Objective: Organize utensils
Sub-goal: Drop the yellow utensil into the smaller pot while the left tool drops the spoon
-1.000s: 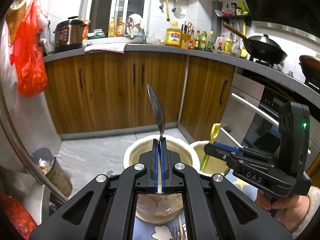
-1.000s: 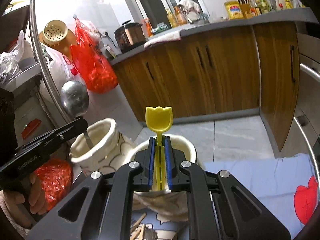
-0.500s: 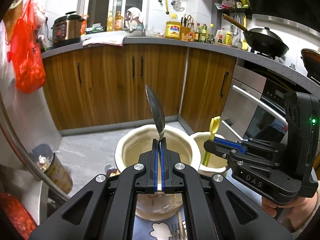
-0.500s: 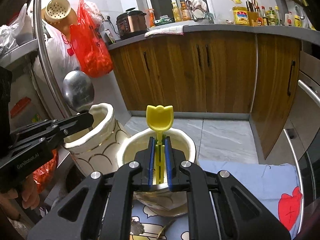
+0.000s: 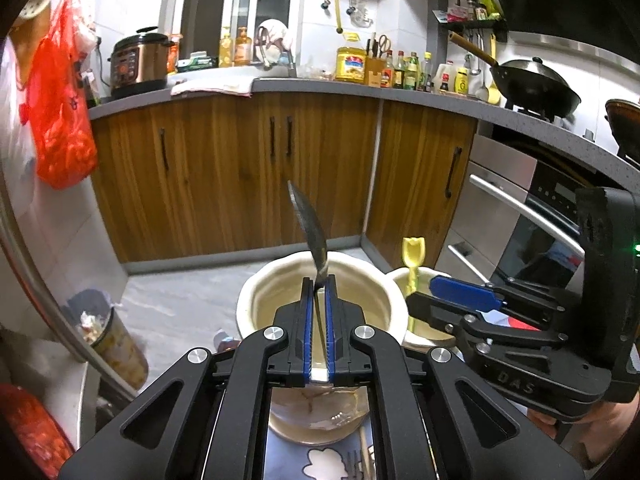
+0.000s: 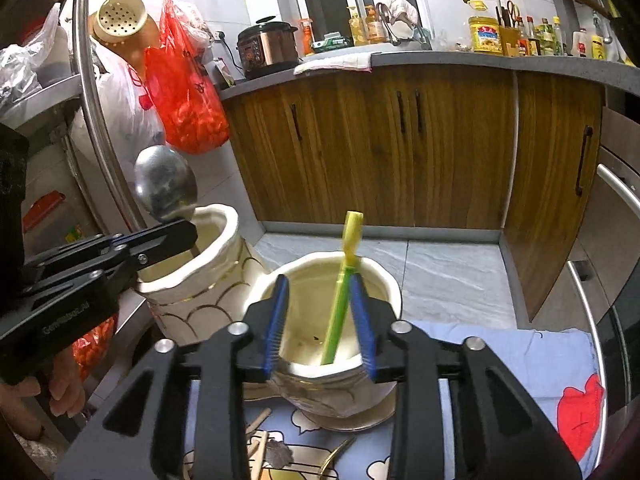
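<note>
The right gripper [image 6: 322,322] has just been opening, and the yellow-green plastic spoon [image 6: 340,300] between its separated fingers now leans free inside the smaller cream ceramic holder [image 6: 384,364], consistent with a drop-off. The left gripper [image 5: 319,312] has its fingers closed on the handle of the steel spoon [image 5: 310,228], bowl upward over the taller cream ceramic holder [image 5: 256,300], probably for the same purpose. Only the right wrist view shows the steel bowl's round face; the left shows it edge-on.

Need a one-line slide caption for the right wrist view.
Right gripper, jaws just opened, leaves the yellow spoon leaning in the cream holder.
</note>
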Tool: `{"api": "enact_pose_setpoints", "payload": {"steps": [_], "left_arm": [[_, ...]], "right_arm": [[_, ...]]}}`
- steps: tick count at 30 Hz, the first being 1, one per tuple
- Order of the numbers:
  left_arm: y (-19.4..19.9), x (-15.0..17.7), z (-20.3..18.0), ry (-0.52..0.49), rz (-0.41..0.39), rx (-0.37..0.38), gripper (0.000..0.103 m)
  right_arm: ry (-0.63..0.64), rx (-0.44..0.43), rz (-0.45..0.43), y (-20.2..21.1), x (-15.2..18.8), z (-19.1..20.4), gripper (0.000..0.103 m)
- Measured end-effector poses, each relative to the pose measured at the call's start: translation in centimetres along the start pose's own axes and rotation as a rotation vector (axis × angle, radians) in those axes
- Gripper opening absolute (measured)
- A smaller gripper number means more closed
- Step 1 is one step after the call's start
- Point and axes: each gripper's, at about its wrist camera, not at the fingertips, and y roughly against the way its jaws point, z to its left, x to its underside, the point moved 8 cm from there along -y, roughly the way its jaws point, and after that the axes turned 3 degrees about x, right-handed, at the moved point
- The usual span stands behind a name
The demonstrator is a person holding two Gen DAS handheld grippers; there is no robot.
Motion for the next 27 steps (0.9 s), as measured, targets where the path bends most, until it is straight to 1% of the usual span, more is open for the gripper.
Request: {"api": "enact_pose_setpoints", "payload": {"steps": [2, 3, 7, 9, 11, 12, 14, 15, 17, 20, 21, 22, 24, 25, 27], "left_arm": [[0.1, 0.0, 0.2, 0.008, -0.003, -0.003, 0.012], [0.1, 0.0, 0.3, 0.013, -0.003, -0.002, 0.016], [0.4, 0.0, 0.5, 0.018, -0.008, -0.001, 0.017], [0.7, 0.0, 0.5, 0.024, -0.009, 0.000, 0.020], [1.1, -0.1, 0.7, 0.028, -0.014, -0.004, 0.028], [1.3, -0.1, 0.7, 0.029, -0.018, -0.007, 0.038], [2.0, -0.3, 0.7, 0.028, -0.032, -0.013, 0.044], [2.3, -0.3, 0.8, 0.026, -0.034, -0.021, 0.052], [2.9, -0.2, 0.9, 0.026, -0.036, -0.030, 0.054], [4.0, 0.2, 1.0, 0.037, -0.031, -0.030, 0.055], [4.3, 0.3, 1.0, 0.038, -0.031, -0.032, 0.064], [4.9, 0.6, 1.1, 0.039, -0.035, -0.040, 0.080], [6.1, 1.1, 1.0, 0.037, -0.049, -0.053, 0.084], [6.4, 1.3, 1.0, 0.034, -0.048, -0.054, 0.087], [7.4, 2.2, 0.9, 0.031, -0.045, -0.063, 0.090]], "right_arm": [[0.001, -0.006, -0.009, 0.3, 0.0, 0.1, 0.045], [0.002, -0.006, -0.013, 0.4, 0.0, 0.2, 0.046], [0.011, -0.014, -0.041, 1.4, -0.2, 0.4, 0.055], [0.017, -0.016, -0.052, 2.0, -0.3, 0.5, 0.060], [0.020, -0.018, -0.063, 2.7, -0.4, 0.5, 0.069], [0.016, -0.018, -0.069, 3.2, -0.4, 0.3, 0.071], [0.006, -0.017, -0.073, 4.0, -0.4, 0.0, 0.076], [0.000, -0.016, -0.074, 4.6, -0.3, -0.3, 0.078], [-0.008, -0.013, -0.076, 5.3, -0.3, -0.6, 0.089], [-0.016, -0.004, -0.093, 7.2, 0.1, -1.4, 0.098], [-0.021, 0.002, -0.099, 8.0, 0.3, -1.7, 0.098], [-0.024, 0.008, -0.099, 8.4, 0.5, -2.0, 0.098], [-0.029, 0.022, -0.089, 9.4, 1.3, -2.7, 0.098], [-0.029, 0.029, -0.084, 9.7, 1.6, -2.9, 0.098], [-0.025, 0.051, -0.070, 10.4, 2.5, -3.5, 0.098]]}}
